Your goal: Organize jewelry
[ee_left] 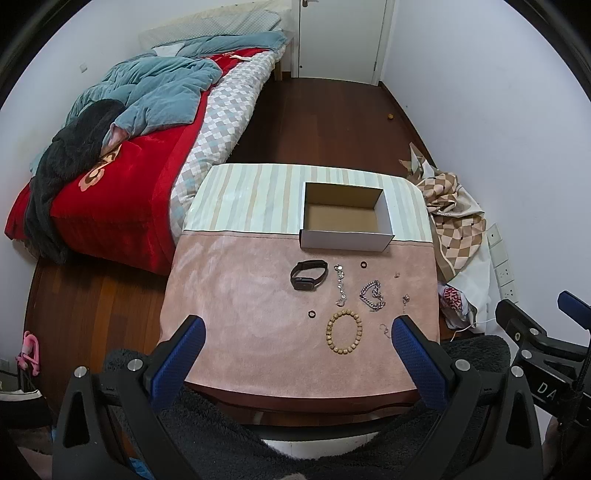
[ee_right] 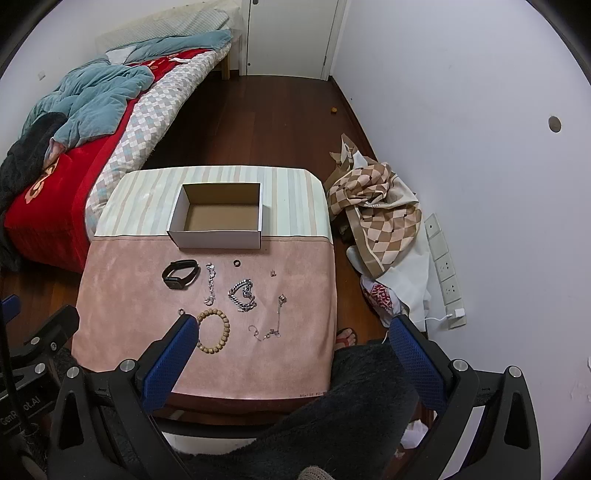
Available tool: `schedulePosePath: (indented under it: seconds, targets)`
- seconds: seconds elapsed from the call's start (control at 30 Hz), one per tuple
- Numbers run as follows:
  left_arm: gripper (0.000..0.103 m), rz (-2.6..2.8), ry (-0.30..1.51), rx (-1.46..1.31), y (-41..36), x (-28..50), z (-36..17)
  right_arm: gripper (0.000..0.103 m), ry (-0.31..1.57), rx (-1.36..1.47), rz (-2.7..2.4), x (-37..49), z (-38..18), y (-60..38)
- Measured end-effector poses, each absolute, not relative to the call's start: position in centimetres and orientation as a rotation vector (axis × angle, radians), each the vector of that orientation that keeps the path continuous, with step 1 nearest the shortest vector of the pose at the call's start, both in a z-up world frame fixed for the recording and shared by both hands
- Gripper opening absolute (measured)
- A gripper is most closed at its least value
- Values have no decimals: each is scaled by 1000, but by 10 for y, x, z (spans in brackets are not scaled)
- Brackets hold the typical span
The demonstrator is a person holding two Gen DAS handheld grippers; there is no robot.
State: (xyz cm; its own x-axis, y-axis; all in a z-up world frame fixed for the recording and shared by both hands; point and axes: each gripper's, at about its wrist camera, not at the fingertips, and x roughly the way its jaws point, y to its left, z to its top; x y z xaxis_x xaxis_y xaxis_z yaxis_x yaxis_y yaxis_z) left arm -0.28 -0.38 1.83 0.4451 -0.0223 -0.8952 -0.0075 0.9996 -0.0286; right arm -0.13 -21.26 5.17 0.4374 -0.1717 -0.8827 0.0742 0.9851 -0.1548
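Observation:
An open, empty white cardboard box (ee_left: 345, 239) (ee_right: 216, 238) stands at the far middle of the table. In front of it on the pink cloth lie a black watch (ee_left: 308, 275) (ee_right: 180, 274), a silver chain (ee_left: 340, 285) (ee_right: 210, 283), a heavy silver bracelet (ee_left: 373, 295) (ee_right: 243, 291), a wooden bead bracelet (ee_left: 344, 332) (ee_right: 213, 331), two small dark rings (ee_left: 364, 265) (ee_left: 312, 314), a thin chain (ee_right: 275, 321) and a small earring (ee_right: 273, 273). My left gripper (ee_left: 298, 334) is open and empty above the near table edge. My right gripper (ee_right: 291, 334) is open and empty, held likewise.
The table carries a pink and striped cloth (ee_left: 236, 280). A bed (ee_left: 122, 177) with red and blue covers stands to the left. A checkered cloth pile (ee_right: 376, 206) and wall sockets (ee_right: 445, 266) lie to the right. A white door (ee_left: 343, 33) is at the back.

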Motion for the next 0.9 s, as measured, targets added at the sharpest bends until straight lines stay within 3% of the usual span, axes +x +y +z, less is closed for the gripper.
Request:
schedulePosePath:
  seconds: [0.53, 0.77, 0.9]
  targets:
    - [103, 23, 1062, -43, 2, 5, 2, 103, 1105, -78, -161, 6, 35, -212]
    - [103, 113, 1134, 1, 19, 33, -72, 103, 1213, -70, -104, 40, -51, -211]
    - [103, 169, 1191, 59, 27, 46, -119, 88, 1302, -41, -75, 57, -114, -207]
